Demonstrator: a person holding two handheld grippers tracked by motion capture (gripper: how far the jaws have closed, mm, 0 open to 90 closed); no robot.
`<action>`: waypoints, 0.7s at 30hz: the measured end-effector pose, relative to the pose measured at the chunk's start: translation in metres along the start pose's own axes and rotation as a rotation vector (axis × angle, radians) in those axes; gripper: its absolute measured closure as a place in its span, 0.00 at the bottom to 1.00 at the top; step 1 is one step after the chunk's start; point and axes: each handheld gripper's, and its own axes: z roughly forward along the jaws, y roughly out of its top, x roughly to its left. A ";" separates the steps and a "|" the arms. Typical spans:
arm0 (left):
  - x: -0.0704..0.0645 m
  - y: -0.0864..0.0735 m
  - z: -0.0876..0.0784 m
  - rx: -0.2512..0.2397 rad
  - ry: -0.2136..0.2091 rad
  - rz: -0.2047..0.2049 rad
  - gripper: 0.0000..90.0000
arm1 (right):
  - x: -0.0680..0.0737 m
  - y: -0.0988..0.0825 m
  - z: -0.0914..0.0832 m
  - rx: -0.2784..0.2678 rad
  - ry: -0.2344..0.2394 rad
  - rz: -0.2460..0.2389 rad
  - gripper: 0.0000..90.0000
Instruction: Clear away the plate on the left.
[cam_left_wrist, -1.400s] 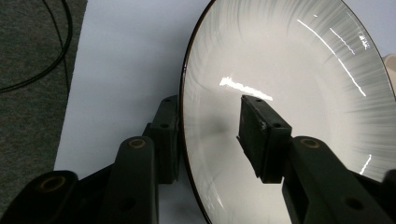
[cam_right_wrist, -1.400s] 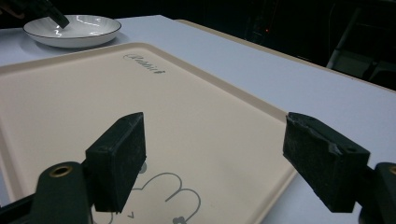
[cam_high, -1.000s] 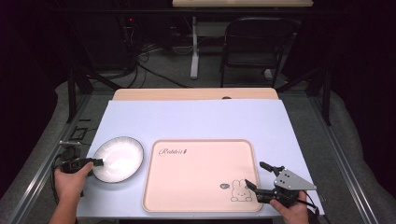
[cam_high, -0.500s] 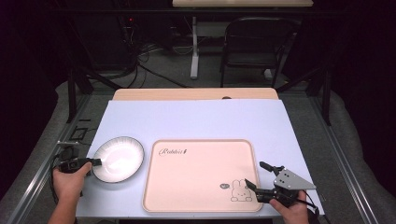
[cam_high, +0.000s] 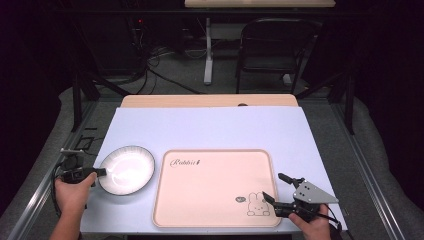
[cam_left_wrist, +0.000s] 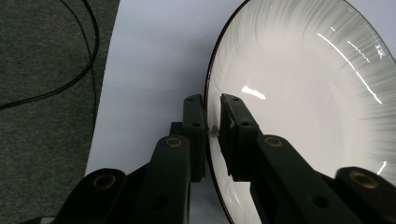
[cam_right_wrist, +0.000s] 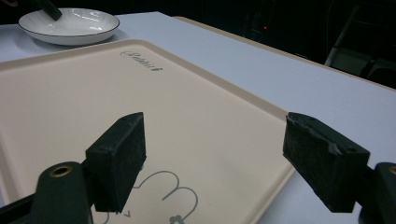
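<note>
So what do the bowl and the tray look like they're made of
Bowl: looks like glazed ceramic, white and glossy with sharp light streaks, fine ridges and a dark rim line. Tray: probably matte plastic, peach-coloured, smooth, with a raised edge and a printed rabbit.

A desk (cam_high: 210, 127) with a pale blue-white top and a tan strip along its far edge. Behind it, on grey carpet (cam_high: 175, 80), stand 1 dark folding chair (cam_high: 272, 47) and a white post (cam_high: 208, 50). Black cables (cam_high: 145, 62) trail across the floor; another cable (cam_left_wrist: 70, 70) lies beside the desk's edge.
</note>
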 end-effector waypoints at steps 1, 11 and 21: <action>-0.001 0.000 -0.001 -0.002 0.002 0.002 0.91 | 0.000 0.000 0.000 0.000 0.000 0.000 0.23; -0.015 0.007 -0.014 -0.013 0.032 0.068 0.94 | 0.000 0.000 0.000 0.001 0.000 -0.002 0.23; -0.033 0.014 -0.027 -0.027 0.054 0.133 0.96 | 0.000 0.000 0.000 0.002 0.000 -0.004 0.23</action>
